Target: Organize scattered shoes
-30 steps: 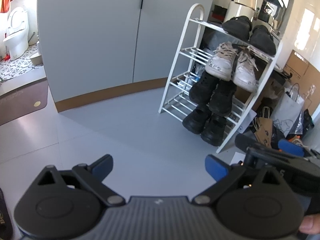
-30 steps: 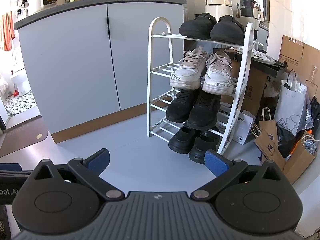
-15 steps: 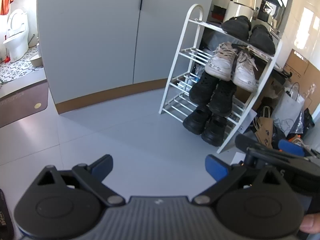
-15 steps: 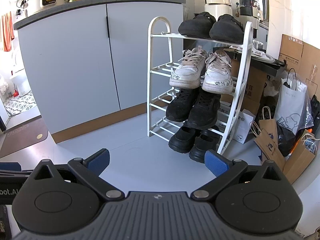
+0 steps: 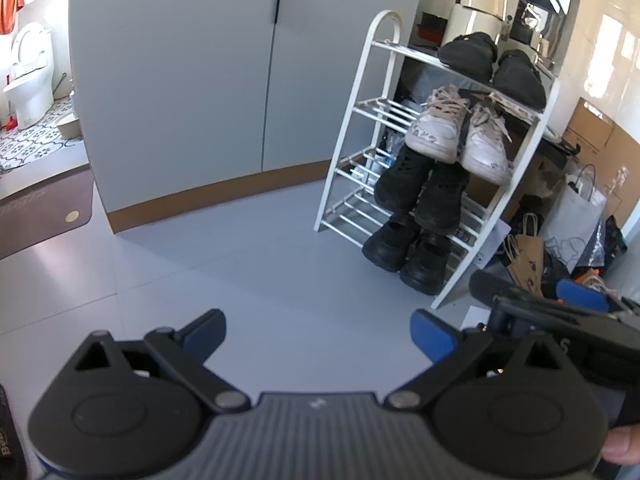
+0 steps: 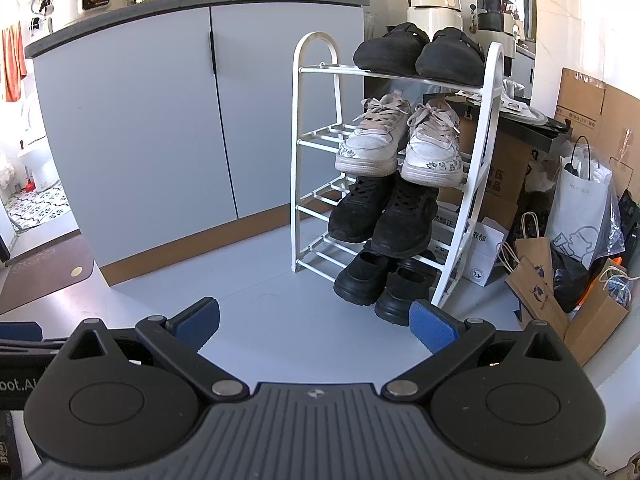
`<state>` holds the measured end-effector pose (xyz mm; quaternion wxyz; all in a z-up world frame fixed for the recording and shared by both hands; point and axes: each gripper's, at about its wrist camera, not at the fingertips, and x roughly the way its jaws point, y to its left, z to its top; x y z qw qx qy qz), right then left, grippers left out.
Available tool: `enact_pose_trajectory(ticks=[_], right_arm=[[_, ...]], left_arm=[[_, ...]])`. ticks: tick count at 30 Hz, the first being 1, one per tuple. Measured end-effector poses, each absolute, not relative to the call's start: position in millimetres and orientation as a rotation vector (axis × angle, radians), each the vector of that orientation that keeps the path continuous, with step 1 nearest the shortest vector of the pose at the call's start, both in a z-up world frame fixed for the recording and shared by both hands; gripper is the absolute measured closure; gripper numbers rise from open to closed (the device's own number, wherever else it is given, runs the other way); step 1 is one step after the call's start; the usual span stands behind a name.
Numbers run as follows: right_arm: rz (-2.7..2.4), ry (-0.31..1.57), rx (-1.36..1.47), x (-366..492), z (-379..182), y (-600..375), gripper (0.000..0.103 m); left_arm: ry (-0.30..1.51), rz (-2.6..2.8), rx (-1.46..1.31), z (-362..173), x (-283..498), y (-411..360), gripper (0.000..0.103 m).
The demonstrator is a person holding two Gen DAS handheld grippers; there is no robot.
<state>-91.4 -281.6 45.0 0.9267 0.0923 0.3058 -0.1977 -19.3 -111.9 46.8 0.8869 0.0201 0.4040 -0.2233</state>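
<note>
Both the left hand-held gripper [image 5: 318, 334] and the right hand-held gripper [image 6: 314, 318] are released, holding nothing. Shoes [image 6: 398, 142] fill the white rack [image 6: 316, 92]; only the right view shows the surface [image 6: 192, 0] above the cabinet.

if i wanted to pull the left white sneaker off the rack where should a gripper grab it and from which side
Grip the left white sneaker at its toe, across the width of the sole. It sits tilted toe-down on the second shelf of the white rack, toe overhanging the front rail toward the camera, so come in from the front. Its partner lies close on the right, leaving little room there. The open right gripper looks wide enough, though that is a guess.
</note>
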Motion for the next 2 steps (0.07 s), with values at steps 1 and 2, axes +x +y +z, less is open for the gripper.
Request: enact_pose_trajectory(ticks=[1,2], right_arm=[[-0.409,0.626,0.192,-89.9,45.1,-279.8,0.000],[-0.409,0.627,0.193,-90.0,45.1,-280.0,0.000]], left_arm=[[0.840,-0.463,0.042,46.9,-19.2,-112.0,0.003],[0.841,-0.462,0.042,47.1,-19.2,-112.2,0.003]])
